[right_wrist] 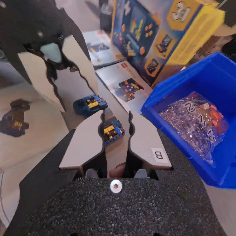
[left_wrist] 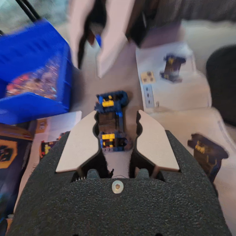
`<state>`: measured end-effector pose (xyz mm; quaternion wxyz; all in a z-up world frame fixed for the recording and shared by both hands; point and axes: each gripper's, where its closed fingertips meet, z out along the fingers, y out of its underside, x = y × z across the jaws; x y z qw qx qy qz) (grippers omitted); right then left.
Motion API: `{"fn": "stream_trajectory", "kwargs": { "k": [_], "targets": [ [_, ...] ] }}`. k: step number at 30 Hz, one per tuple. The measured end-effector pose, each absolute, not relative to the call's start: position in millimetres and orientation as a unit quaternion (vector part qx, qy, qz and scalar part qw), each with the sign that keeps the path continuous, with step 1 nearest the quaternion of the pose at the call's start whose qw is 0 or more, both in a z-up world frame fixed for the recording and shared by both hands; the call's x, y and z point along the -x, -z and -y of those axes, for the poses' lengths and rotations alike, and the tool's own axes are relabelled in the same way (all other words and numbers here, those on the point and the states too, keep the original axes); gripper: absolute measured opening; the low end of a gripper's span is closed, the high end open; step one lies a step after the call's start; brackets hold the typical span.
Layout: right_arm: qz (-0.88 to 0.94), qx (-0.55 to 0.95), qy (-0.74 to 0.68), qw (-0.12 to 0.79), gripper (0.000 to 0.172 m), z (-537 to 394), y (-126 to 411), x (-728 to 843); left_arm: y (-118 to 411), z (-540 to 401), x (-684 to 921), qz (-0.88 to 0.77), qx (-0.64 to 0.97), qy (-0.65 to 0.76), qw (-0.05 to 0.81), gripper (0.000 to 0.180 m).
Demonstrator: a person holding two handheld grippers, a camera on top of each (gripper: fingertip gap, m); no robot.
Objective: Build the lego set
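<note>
A brick model (right_wrist: pixel 99 118) lies on the table (right_wrist: pixel 118 150), stretching away between the spread fingers of the right gripper (right_wrist: pixel 116 113). The left gripper (right_wrist: pixel 81 100) hangs above the model's far end. A bin (right_wrist: pixel 178 102) sits right of the model, with a bag (right_wrist: pixel 194 125) inside it. Open booklets (right_wrist: pixel 125 81) lie behind the model, and a box (right_wrist: pixel 166 44) stands behind them. A printed sheet (right_wrist: pixel 31 127) lies to the left.

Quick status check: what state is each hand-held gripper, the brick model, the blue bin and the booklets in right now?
Left hand-held gripper: open, holding nothing.
Right hand-held gripper: open, holding nothing.
Brick model: lying on the table, ungripped.
Blue bin: open-topped, holds a clear bag of bricks.
Instruction booklet: lying open.
</note>
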<state>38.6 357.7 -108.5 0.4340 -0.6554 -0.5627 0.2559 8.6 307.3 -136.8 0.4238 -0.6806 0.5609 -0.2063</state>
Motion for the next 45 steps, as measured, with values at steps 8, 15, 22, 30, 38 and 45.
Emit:
{"fn": "stream_trajectory", "kwargs": {
  "k": [8, 15, 22, 30, 38, 45],
  "targets": [
    [0.335, 0.611, -0.403, 0.593, 0.062, -370.4, 100.5, -63.4, 35.4, -296.2, 45.8, -0.22, 0.616, 0.446, 0.611, 0.106],
    [0.324, 0.578, -0.372, 0.65, 0.056, -374.1, 94.0, -74.8, 84.8, -286.2, 95.4, -0.27, 0.636, 0.283, 0.665, 0.08],
    [0.354, 0.589, -0.35, 0.637, 0.052, -371.1, 106.3, -64.6, 147.5, -282.9, 83.7, -0.436, 0.653, 0.124, 0.606, 0.071],
    [0.33, 0.597, -0.367, 0.633, 0.048, -376.2, 105.8, -69.6, 158.5, -279.3, 77.0, -0.471, 0.655, 0.112, 0.58, 0.069],
    [0.329, 0.6, -0.371, 0.628, 0.051, -376.8, 105.6, -70.5, 175.5, -274.1, 70.1, -0.518, 0.658, 0.091, 0.539, 0.064],
    [0.481, 0.584, -0.204, 0.621, 0.052, -351.9, 73.6, -93.0, 195.3, -274.0, 71.2, -0.555, 0.667, 0.041, 0.496, 0.054]
  ]
}}
